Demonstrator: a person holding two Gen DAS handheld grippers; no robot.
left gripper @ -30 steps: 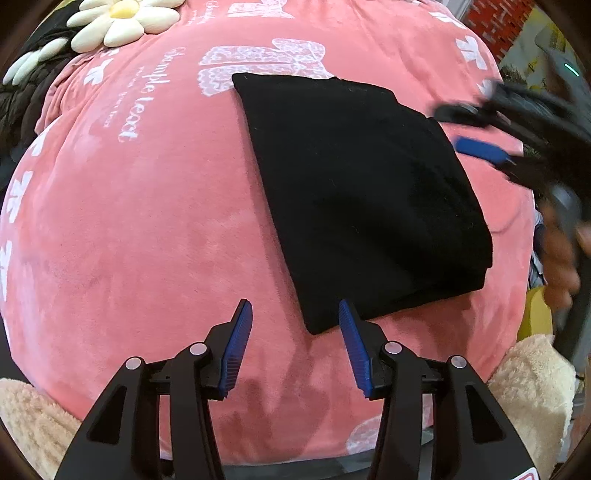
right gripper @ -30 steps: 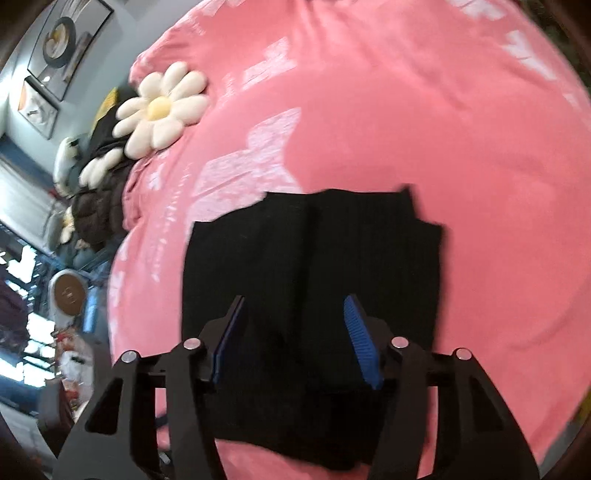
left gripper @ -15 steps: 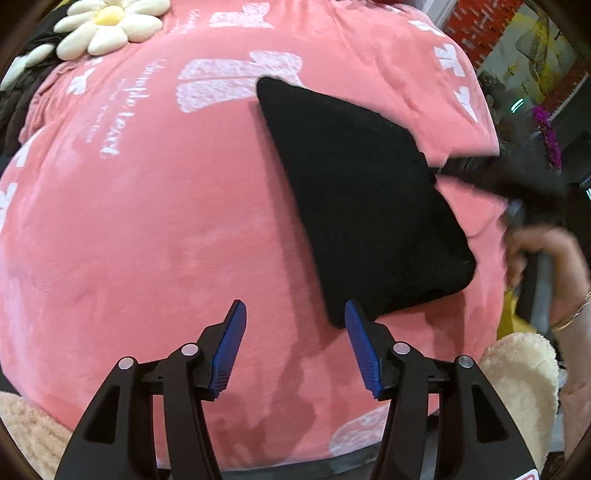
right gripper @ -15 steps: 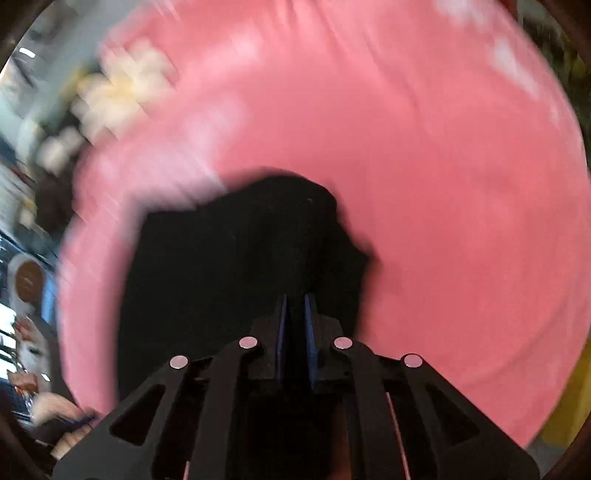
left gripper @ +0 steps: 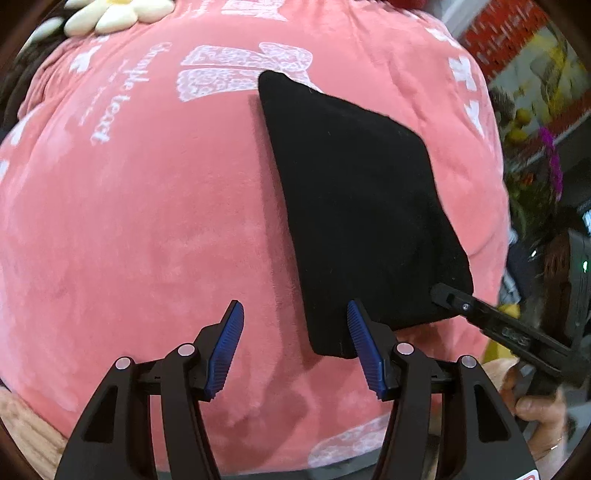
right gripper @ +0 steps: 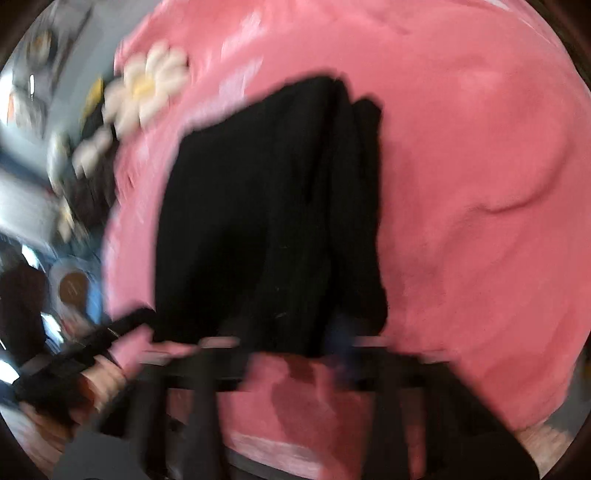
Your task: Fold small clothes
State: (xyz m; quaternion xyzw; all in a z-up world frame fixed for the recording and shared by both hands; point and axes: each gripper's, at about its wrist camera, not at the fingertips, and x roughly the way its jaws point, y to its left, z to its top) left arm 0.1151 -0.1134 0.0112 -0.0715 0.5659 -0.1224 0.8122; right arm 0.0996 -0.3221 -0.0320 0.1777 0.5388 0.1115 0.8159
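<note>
The folded black garment [left gripper: 362, 206] lies flat on the pink plush blanket [left gripper: 147, 229], stretching ahead and to the right of my left fingers; its near corner sits just behind my right-hand blue pad [left gripper: 364, 347]. My left gripper [left gripper: 295, 347] has its fingers spread wide, holding nothing. My right gripper [left gripper: 448, 295] meets the cloth's near right edge; the wrist picture is smeared, so I cannot tell if it is pinching. A daisy cushion [left gripper: 118, 14] sits far ahead-left.
</note>
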